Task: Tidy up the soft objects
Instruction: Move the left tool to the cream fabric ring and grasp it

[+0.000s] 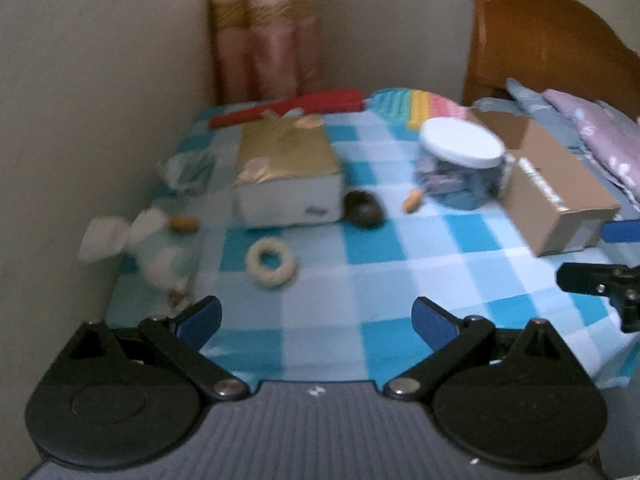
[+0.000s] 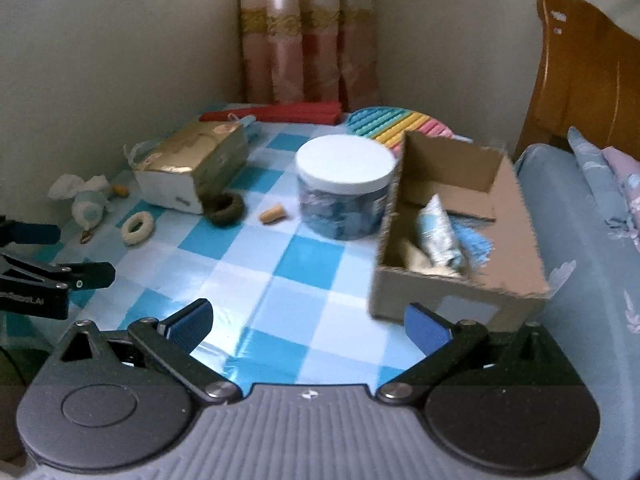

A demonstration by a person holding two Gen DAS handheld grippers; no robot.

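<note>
Two grippers, left (image 1: 316, 320) and right (image 2: 308, 324), jaws spread, empty | step: choosing next item | next: reach white ring (image 1: 271, 263), carry to cardboard box (image 2: 516, 216)

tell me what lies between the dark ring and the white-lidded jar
A small orange foam earplug lies on the checked cloth between the dark fuzzy ring and the white-lidded clear plastic jar; clearest in the right wrist view.

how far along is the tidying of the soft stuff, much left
Partly done, it seems: the cardboard box already holds a few soft items. Nothing is in hand; the left gripper and right gripper are open and empty. Left on the table: white scrunchie, dark scrunchie, plush duck.
</note>
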